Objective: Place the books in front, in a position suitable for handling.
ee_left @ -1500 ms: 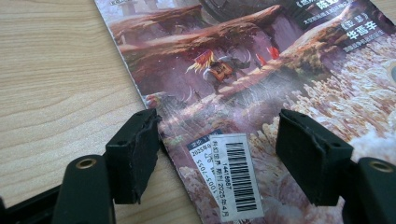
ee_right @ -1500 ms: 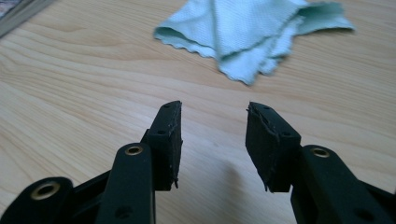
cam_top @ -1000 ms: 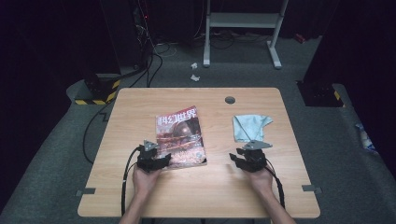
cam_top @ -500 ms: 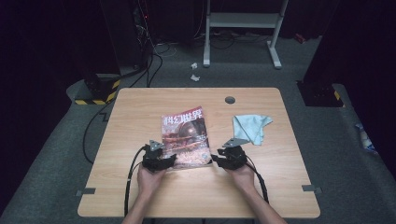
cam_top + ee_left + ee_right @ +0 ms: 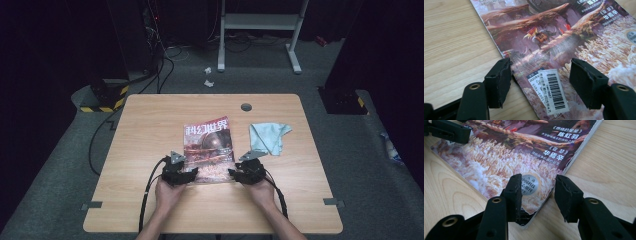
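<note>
A magazine (image 5: 209,150) with a reddish cover and white Chinese title lies flat near the middle of the wooden table (image 5: 150,125). My left gripper (image 5: 191,173) is at its near left corner. In the left gripper view the gripper (image 5: 540,75) stands open over the magazine (image 5: 544,37), with a white barcode sticker (image 5: 554,91) between the jaws. My right gripper (image 5: 233,173) is at the near right corner. In the right gripper view it (image 5: 537,187) is open, one jaw over the magazine (image 5: 506,157) by a silver round sticker (image 5: 530,185), the other past the edge over bare wood.
A light blue cloth (image 5: 269,137) lies crumpled to the right of the magazine. A round grommet (image 5: 246,106) sits near the table's far edge. Cables trail from both grippers toward the near edge. Dark floor, cables and a white stand's legs (image 5: 260,22) lie beyond the table.
My right gripper has moved left from near the cloth to the magazine's near right corner. The left gripper and the magazine have shifted a little to the right.
</note>
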Demonstrator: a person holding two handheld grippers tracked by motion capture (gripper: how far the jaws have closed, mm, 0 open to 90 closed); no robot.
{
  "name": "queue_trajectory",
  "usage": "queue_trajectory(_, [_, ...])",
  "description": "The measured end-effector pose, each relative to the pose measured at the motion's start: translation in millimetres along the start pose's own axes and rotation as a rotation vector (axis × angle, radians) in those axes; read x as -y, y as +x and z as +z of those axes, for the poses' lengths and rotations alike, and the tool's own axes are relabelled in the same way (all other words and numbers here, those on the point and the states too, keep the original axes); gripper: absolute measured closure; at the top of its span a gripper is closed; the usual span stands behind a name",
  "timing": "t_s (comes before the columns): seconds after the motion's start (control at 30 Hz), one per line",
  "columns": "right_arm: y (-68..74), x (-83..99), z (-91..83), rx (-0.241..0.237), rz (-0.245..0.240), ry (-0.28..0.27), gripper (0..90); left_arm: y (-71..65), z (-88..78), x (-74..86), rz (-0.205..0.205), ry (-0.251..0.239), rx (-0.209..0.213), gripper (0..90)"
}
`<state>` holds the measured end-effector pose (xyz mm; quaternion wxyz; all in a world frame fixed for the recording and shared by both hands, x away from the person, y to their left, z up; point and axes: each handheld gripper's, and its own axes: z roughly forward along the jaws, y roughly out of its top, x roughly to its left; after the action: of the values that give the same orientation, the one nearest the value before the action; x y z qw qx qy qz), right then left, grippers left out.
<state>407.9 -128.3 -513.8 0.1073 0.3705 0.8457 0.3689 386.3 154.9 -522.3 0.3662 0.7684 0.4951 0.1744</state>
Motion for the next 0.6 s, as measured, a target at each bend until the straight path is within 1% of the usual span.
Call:
queue_trajectory(0.03, [-0.5, 1.8, -2.1, -0.001, 0.011, 0.004, 57.1, -2.0, 0.5, -0.3, 0.0, 0.0, 0.004, 34.1])
queue_trajectory(0.07, [-1.6, 3.2, -3.5, -0.001, 0.007, 0.004, 57.0, -3.4, 1.0, -0.6, 0.007, 0.002, 0.006, 34.2])
queue_trajectory(0.1, [-2.5, 4.7, -5.1, 0.001, 0.003, 0.006, 57.0, -6.0, 1.5, -0.8, 0.003, 0.002, 0.007, 34.2])
queue_trajectory(0.13, [-3.0, 6.6, -6.7, 0.003, 0.005, 0.005, 57.1, -8.0, 1.9, -0.9, 0.009, 0.001, 0.008, 34.2])
queue_trajectory(0.2, [-3.8, 10.9, -10.3, 0.007, 0.003, -0.001, 57.2, -11.8, 2.5, -0.8, 0.015, 0.001, 0.018, 34.2])
queue_trajectory(0.4, [-1.9, 23.6, -20.9, 0.026, 0.003, -0.012, 57.4, -21.8, 3.1, -1.2, 0.036, 0.01, 0.035, 34.2])
queue_trajectory(0.43, [-1.4, 25.2, -22.7, 0.027, 0.009, -0.009, 57.4, -23.6, 3.0, -0.6, 0.035, 0.008, 0.038, 34.2])
queue_trajectory(0.47, [-0.8, 26.7, -24.2, 0.028, 0.011, -0.009, 57.4, -24.8, 2.4, -0.1, 0.043, 0.011, 0.038, 34.2])
queue_trajectory(0.5, [-0.5, 28.2, -25.8, 0.03, 0.004, -0.009, 57.5, -27.1, 1.8, 0.8, 0.039, 0.01, 0.042, 34.2])
queue_trajectory(0.57, [2.5, 32.9, -29.7, 0.035, 0.007, -0.013, 57.7, -30.8, -0.2, 3.6, 0.048, 0.005, 0.045, 34.2])
queue_trajectory(0.6, [3.3, 35.7, -31.7, 0.036, -0.002, -0.017, 57.7, -32.9, -1.2, 5.1, 0.048, 0.004, 0.048, 34.2])
